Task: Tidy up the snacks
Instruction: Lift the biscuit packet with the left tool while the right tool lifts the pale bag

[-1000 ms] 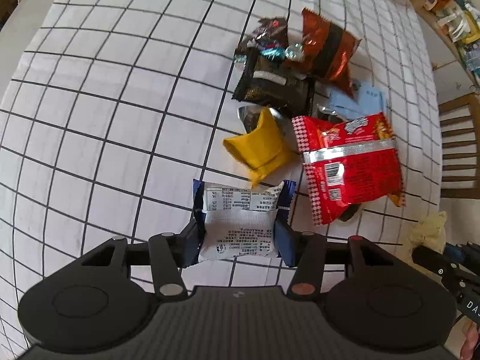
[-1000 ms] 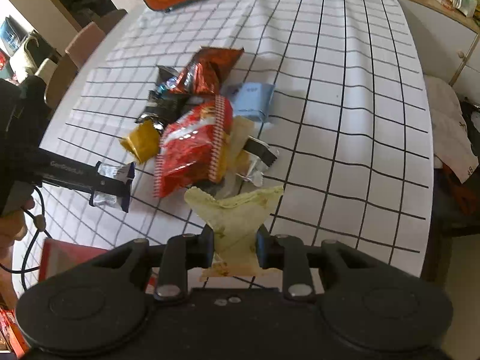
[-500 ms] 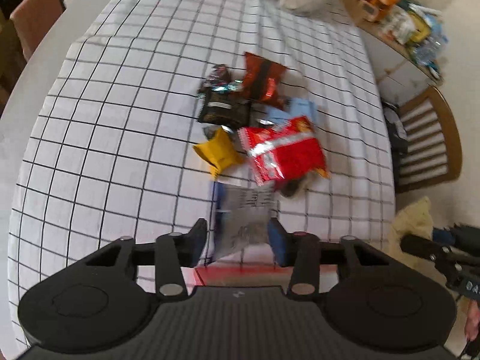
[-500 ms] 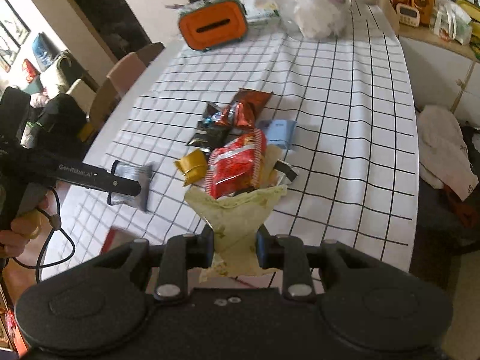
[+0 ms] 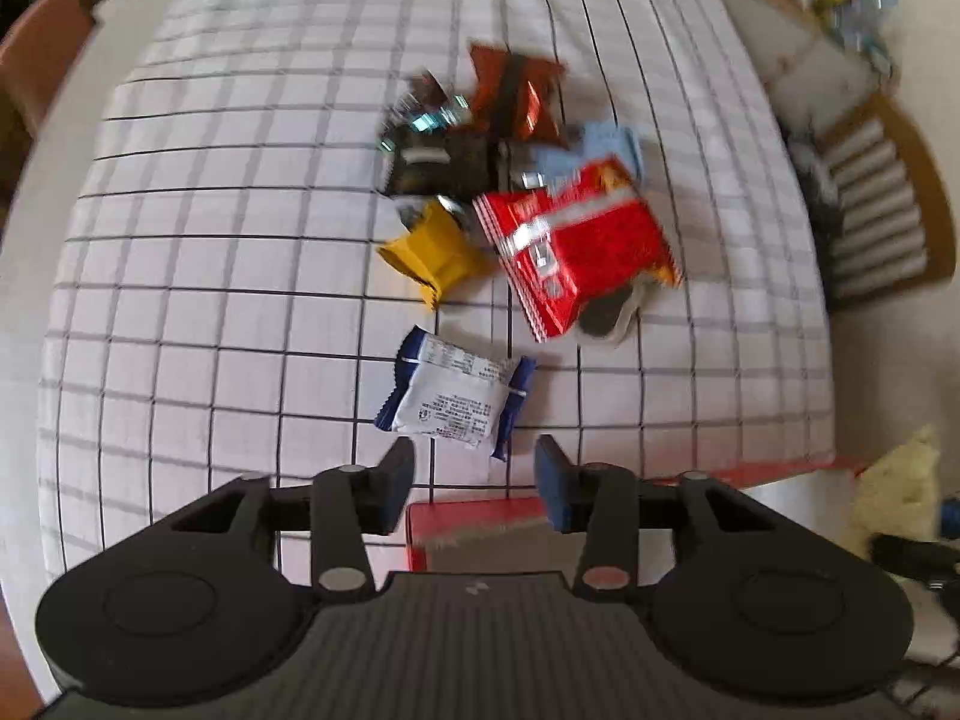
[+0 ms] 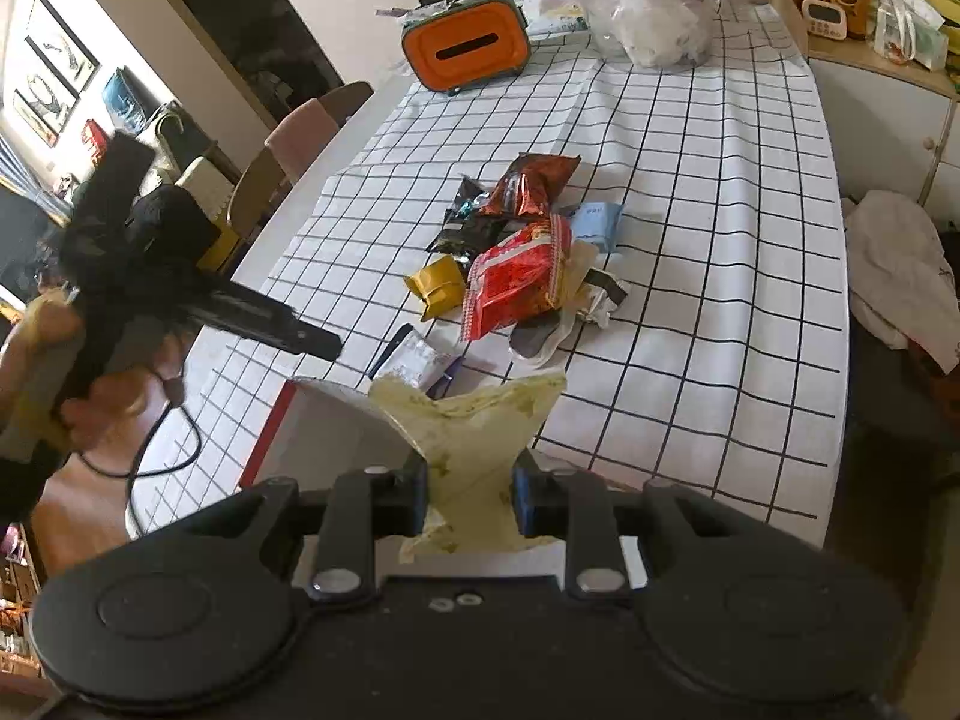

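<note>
A pile of snack packets lies mid-table: a red bag point(image 5: 576, 252), a yellow packet point(image 5: 435, 255), a dark packet point(image 5: 444, 165) and an orange-brown bag point(image 5: 519, 96). My left gripper point(image 5: 474, 480) is open and empty; a white-and-blue packet point(image 5: 456, 399) lies on the cloth just beyond its fingertips. A red box point(image 5: 480, 531) sits under the left gripper at the table's near edge. My right gripper point(image 6: 471, 498) is shut on a pale yellow-green packet point(image 6: 474, 426), held above the box point(image 6: 336, 426). The left gripper point(image 6: 312, 342) shows in the right wrist view.
The table has a white grid cloth point(image 6: 690, 180). An orange case point(image 6: 465, 48) and a clear plastic bag point(image 6: 648, 18) stand at the far end. Chairs stand along the left side point(image 6: 300, 132) and at the right point(image 5: 888, 198). A white cloth point(image 6: 900, 264) hangs at the right.
My left gripper has opened and let go of the white-and-blue packet, which now lies on the cloth. Both grippers have drawn back toward the near edge; the right still holds its packet.
</note>
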`<move>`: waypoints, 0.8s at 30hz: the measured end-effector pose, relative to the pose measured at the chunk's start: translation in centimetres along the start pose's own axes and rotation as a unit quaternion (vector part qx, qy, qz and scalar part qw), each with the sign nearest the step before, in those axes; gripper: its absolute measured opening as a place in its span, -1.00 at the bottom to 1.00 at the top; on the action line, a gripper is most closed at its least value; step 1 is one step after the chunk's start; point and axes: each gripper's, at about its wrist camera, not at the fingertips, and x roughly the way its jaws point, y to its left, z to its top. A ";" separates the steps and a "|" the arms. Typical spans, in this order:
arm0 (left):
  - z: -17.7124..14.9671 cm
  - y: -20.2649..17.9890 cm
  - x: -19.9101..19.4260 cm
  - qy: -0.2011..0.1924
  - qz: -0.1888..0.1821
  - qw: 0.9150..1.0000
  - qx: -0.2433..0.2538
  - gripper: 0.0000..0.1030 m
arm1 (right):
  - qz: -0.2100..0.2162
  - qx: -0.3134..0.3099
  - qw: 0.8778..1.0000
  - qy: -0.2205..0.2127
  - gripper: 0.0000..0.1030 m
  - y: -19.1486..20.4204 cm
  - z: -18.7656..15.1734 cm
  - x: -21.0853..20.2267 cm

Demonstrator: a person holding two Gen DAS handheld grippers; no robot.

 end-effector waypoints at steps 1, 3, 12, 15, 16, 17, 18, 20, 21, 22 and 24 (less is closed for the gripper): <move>0.4 -0.1 0.6 0.007 0.001 1.000 0.006 -0.01 | 0.004 0.005 1.000 -0.001 -0.50 -0.1 0.0 0.0; 1.6 -0.1 2.4 0.028 0.001 1.000 0.012 0.10 | 0.007 0.012 1.000 -0.001 -0.50 -0.1 0.1 0.4; 4.0 -1.2 9.0 0.105 0.024 0.991 0.076 0.62 | 0.014 0.033 0.999 0.008 -0.50 0.3 0.9 2.7; 4.5 -1.6 9.9 0.116 0.034 0.988 0.093 0.62 | 0.016 0.033 0.999 0.011 -0.50 0.5 1.3 3.2; 4.7 -1.6 9.9 0.115 0.034 0.989 0.092 0.62 | 0.017 0.033 0.999 0.012 -0.50 0.5 1.4 3.4; 5.0 -1.6 10.1 0.116 0.036 0.988 0.091 0.62 | 0.017 0.033 0.999 0.012 -0.50 0.6 1.5 3.5; 5.2 -1.7 10.4 0.121 0.041 0.987 0.093 0.62 | 0.017 0.034 0.999 0.013 -0.50 0.6 1.6 3.7; 5.5 -1.9 11.2 0.143 0.058 0.983 0.097 0.62 | 0.018 0.032 0.999 0.015 -0.50 0.7 1.7 3.9; 5.7 -2.0 11.7 0.153 0.059 0.982 0.097 0.62 | 0.018 0.032 0.999 0.016 -0.50 0.7 1.8 3.9; 5.8 -2.0 12.0 0.161 0.058 0.980 0.097 0.62 | 0.018 0.031 0.999 0.016 -0.50 0.7 1.9 3.9; 6.1 -2.2 12.5 0.168 0.066 0.979 0.097 0.62 | 0.019 0.032 0.999 0.017 -0.50 0.7 2.0 4.0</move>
